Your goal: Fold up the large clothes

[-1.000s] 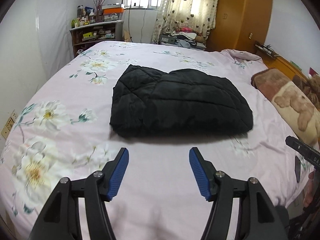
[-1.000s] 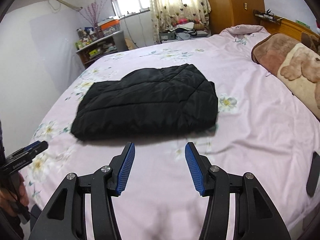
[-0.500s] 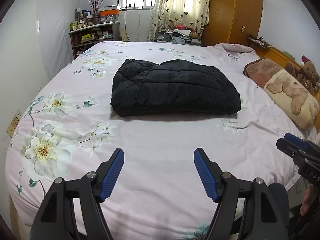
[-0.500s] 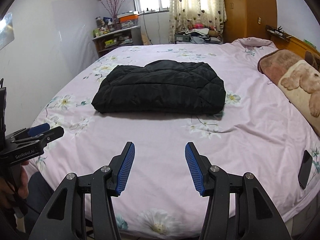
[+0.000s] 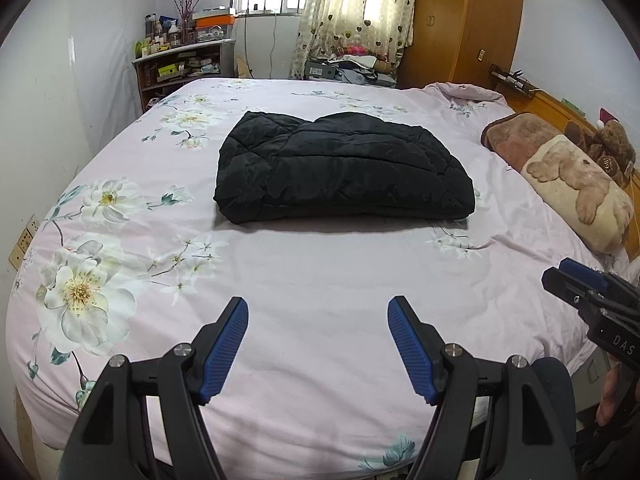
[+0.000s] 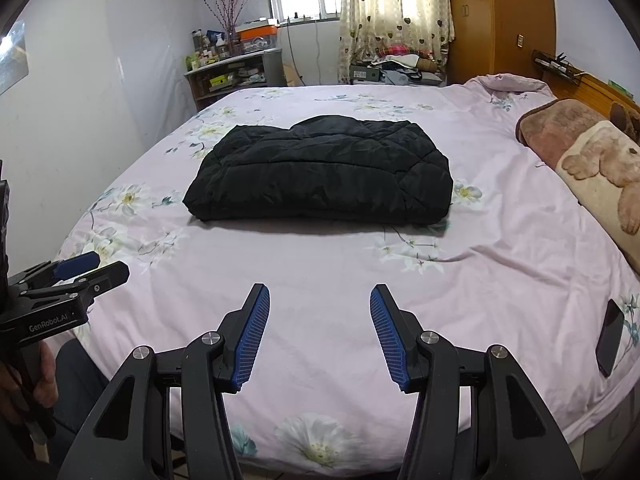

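Observation:
A black quilted jacket (image 5: 340,168) lies folded into a thick rectangle in the middle of the pink floral bed (image 5: 320,272); it also shows in the right wrist view (image 6: 320,174). My left gripper (image 5: 318,316) is open and empty, held over the bed's near edge, well short of the jacket. My right gripper (image 6: 319,304) is open and empty, also back at the near edge. Each gripper shows at the side of the other's view: the right gripper (image 5: 576,288) and the left gripper (image 6: 92,268).
A brown bear-print pillow (image 5: 568,172) lies at the bed's right side. A dark phone (image 6: 610,336) lies on the bed's right near corner. A cluttered shelf (image 5: 180,68), a curtained window and a wooden wardrobe (image 5: 460,20) stand behind the bed.
Both grippers have drawn back from the jacket toward the bed's near edge, so the jacket looks smaller and farther. The jacket has not moved. Both grippers stay open.

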### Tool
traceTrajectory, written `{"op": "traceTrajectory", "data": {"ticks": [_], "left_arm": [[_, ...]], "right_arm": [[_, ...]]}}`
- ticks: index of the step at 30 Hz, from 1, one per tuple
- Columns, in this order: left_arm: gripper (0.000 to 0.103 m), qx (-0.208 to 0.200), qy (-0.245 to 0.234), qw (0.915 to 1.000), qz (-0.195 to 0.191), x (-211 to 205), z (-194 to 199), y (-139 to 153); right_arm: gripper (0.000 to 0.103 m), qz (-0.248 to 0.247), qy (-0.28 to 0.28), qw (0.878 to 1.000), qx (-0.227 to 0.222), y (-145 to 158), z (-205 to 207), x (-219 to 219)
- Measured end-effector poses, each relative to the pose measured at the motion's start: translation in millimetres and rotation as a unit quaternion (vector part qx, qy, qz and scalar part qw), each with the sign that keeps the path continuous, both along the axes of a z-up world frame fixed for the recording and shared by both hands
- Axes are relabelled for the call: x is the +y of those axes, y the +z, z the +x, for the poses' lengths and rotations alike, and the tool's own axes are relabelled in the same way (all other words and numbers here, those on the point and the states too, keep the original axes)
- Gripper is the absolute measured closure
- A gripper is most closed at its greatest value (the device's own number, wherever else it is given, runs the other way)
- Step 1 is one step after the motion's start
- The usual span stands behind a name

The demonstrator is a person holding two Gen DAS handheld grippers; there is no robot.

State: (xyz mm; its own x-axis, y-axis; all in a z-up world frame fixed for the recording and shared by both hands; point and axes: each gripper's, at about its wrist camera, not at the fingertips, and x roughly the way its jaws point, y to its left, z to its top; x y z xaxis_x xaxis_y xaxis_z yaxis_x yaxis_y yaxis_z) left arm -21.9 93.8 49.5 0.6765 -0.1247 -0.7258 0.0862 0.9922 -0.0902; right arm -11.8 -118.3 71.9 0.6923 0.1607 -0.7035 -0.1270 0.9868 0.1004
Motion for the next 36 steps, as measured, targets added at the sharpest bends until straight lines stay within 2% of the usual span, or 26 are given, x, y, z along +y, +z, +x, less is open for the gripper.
{"op": "traceTrajectory", "data": {"ticks": [4,17,36], "left_arm": [[0.029,-0.003,0.003,0.9999,0.010,-2,-3,0],[0.029,0.003,0.006,1.0000,-0.003,3,-4,-3],[0.029,0.004,0.006,1.0000,-0.004,0,-3,-8]], "right_arm": [[0.050,0.000,0.003,1.000,0.003,-3,-2,3],[0.050,0.000,0.006,1.000,0.008,-9,-7,8],[0.050,0.001,0.006,1.000,0.012,-12,-6,6]]}}
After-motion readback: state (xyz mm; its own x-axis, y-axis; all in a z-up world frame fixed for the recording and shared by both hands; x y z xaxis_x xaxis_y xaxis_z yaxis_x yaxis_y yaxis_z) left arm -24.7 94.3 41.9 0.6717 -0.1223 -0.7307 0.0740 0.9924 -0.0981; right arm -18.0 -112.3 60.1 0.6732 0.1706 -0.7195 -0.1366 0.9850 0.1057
